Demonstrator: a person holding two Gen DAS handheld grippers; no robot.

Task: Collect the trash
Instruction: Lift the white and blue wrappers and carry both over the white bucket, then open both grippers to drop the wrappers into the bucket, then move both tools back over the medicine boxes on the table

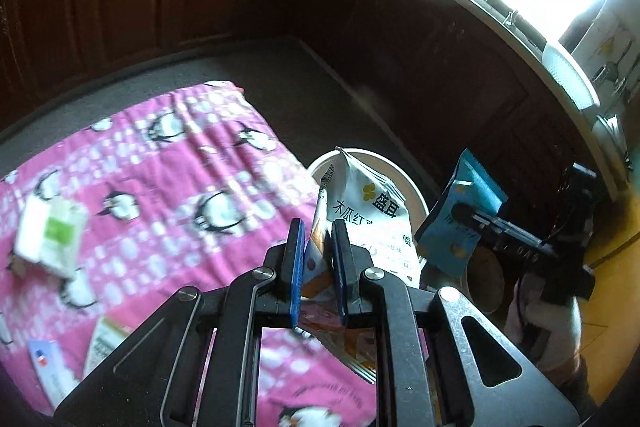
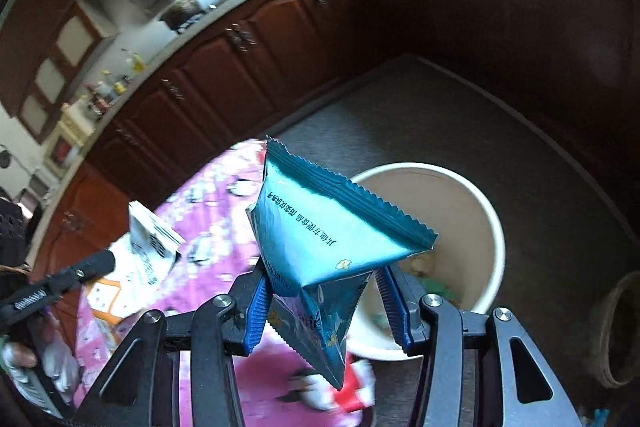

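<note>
Left gripper [image 1: 318, 263] clenched on a white snack bag [image 1: 368, 211], right gripper [image 2: 324, 301] pinching a teal wrapper [image 2: 320, 227] (loosely, perhaps). Just beyond both tips, the cream bin [image 2: 472, 211]; left of them, more litter on the pink cloth [image 1: 160, 155]. Released early, likely to flutter onto the floor.

My left tool [image 1: 318, 259] pinches a white-and-orange packet [image 1: 360, 223], my right a teal wrapper [image 2: 320, 239], over pink penguin-print cloth [image 1: 160, 163] and a cream bin [image 2: 460, 211].

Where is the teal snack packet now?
The teal snack packet is clamped in the right gripper, just left of the cream bin, beside the pink cloth.
</note>
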